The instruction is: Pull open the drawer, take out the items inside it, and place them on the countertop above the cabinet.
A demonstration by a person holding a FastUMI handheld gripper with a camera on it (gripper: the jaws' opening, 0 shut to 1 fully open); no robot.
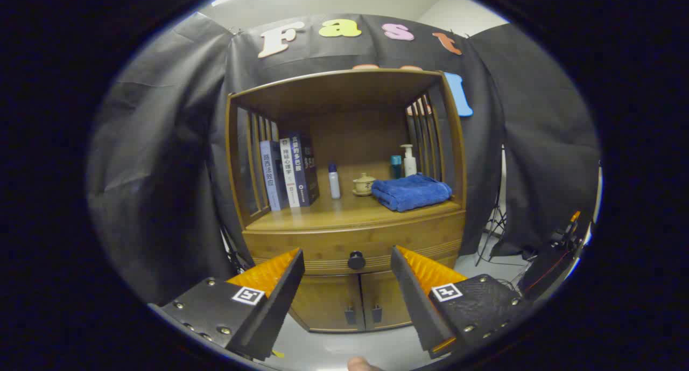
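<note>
We see the gripper (347, 266) with its two fingers (280, 285) spread wide apart, holding nothing and standing well short of a wooden cabinet (350, 236). The drawer (323, 250) is closed, a band across the cabinet front just below the countertop (344, 215); its contents are hidden from us. The drawer's round dark knob (356, 260) lies between the fingers and beyond them, at the middle of the drawer. Below the drawer are two small doors (350, 301), both closed. On the countertop, left of the knob's line, stand several upright books (288, 172); next to them a small white bottle (334, 181), then a small lidded cup on a saucer (364, 184). To the right of the cup lies a folded blue towel (412, 191), with a pump bottle (409, 161) and a teal container (396, 166) behind it.
</note>
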